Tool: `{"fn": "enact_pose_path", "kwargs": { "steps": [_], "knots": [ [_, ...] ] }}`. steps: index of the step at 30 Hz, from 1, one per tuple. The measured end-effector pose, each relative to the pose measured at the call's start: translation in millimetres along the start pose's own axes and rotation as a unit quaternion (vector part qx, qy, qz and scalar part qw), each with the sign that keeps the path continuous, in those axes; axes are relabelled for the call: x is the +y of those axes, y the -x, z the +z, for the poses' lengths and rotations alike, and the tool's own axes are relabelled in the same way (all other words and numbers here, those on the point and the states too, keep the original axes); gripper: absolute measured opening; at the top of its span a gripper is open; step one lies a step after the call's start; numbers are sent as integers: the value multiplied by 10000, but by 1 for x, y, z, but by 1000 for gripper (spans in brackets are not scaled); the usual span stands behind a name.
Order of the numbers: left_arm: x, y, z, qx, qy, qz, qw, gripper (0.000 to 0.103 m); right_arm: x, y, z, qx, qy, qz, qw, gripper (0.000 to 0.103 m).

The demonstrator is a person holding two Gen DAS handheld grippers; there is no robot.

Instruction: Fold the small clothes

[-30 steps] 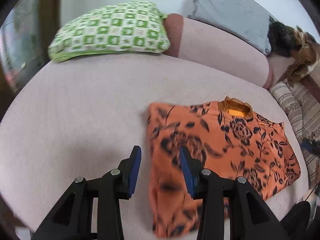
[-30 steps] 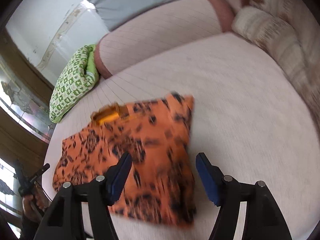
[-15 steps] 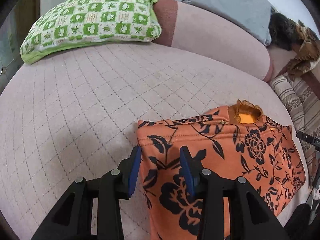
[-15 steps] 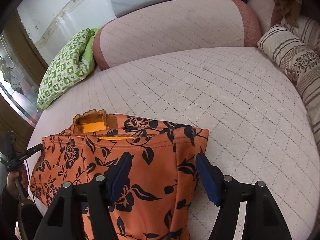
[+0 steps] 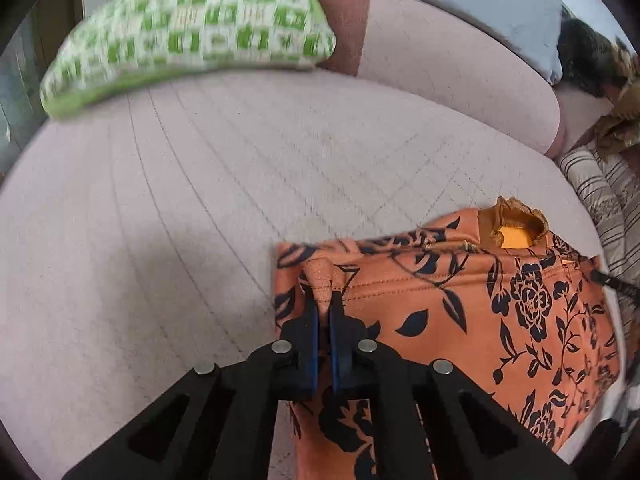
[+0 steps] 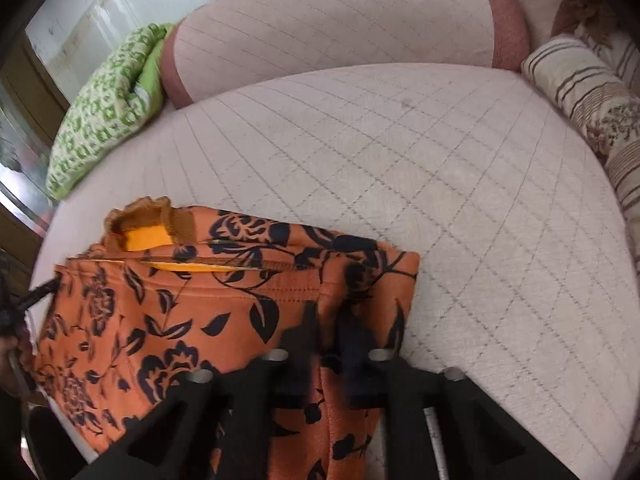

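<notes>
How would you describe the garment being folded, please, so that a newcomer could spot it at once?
Start from the wide pale pink quilted bed surface with a green-and-white patterned pillow at its far edge. Near the front lies an orange fabric garment with a dark floral print, pinched by both grippers. Unlike the plain or striped bedding around it, it has a ruffled collar with yellow lining.

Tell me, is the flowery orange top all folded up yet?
Not yet. Done: the orange top lies flat on the pink bed, with its sides seemingly folded in. In hand: the left gripper pinches a ridge of cloth near one top corner, and the right gripper is shut on the other. Left: probably folding it over into a smaller bundle.
</notes>
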State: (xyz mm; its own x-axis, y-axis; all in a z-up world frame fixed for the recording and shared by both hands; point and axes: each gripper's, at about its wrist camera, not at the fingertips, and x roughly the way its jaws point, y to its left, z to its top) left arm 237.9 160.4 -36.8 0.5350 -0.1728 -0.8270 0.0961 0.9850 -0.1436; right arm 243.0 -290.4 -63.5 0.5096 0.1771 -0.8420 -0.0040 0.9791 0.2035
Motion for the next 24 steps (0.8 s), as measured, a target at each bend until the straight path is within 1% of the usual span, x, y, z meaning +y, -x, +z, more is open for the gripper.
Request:
{"fn": "enact_pose_path", "kwargs": {
  "steps": [2, 3, 4, 6, 7, 8, 9, 10, 12, 13, 16, 17, 19, 21, 22, 24],
  "knots": [
    [-6, 23, 5, -398, -167, 157, 9989, 3, 9, 17, 2, -188, 189, -21, 9996, 6],
    [-7, 32, 7, -547, -170, 150, 9982, 3, 13, 34, 5, -437, 283, -103, 9986, 6],
    [-8, 45, 12, -748, -188, 80, 9970, 3, 13, 48, 8, -622, 287, -97, 9976, 5],
    [-11, 47, 18, -855, -254, 125, 9959, 3, 10, 71, 15, -912, 241, -107, 9955, 6],
    [-12, 39, 21, -804, -262, 182, 9963, 3, 6, 76, 19, -975, 176, -164, 9949, 6],
    [-11, 29, 22, -710, -214, 202, 9970, 3, 1, 71, 21, -944, 110, -253, 9952, 5],
    [-7, 14, 23, -554, -61, 237, 9982, 3, -6, 61, 23, -870, 12, -365, 9955, 6],
    [-3, 2, 23, -451, 67, 268, 9986, 3, -17, 44, 23, -697, -194, -388, 9966, 6],
    [1, -26, 20, -57, 107, 366, 9993, 4, -32, 17, 18, -480, -471, -203, 9975, 6],
    [2, -38, 18, 133, 97, 406, 9990, 4, -37, 3, 15, -304, -548, -117, 9980, 6],
    [-2, -38, 14, 45, -147, 558, 9983, 6, -38, -16, 7, -178, -445, -168, 9987, 9],
    [-3, -37, 15, 27, -161, 595, 9981, 9, -39, -18, 7, -169, -449, -154, 9987, 9],
    [-1, -29, 18, -44, -72, 588, 9982, 10, -44, -16, 7, -190, -524, -115, 9984, 10],
    [0, -16, 21, -220, -39, 596, 9980, 10, -50, -9, 10, -238, -567, -144, 9980, 10],
    [0, -4, 20, -342, -46, 651, 9973, 10, -51, 1, 10, -357, -551, -226, 9976, 11],
    [-2, 22, 17, -595, -113, 645, 9961, 15, -42, 18, 9, -568, -531, -422, 9961, 11]
  ]
}}
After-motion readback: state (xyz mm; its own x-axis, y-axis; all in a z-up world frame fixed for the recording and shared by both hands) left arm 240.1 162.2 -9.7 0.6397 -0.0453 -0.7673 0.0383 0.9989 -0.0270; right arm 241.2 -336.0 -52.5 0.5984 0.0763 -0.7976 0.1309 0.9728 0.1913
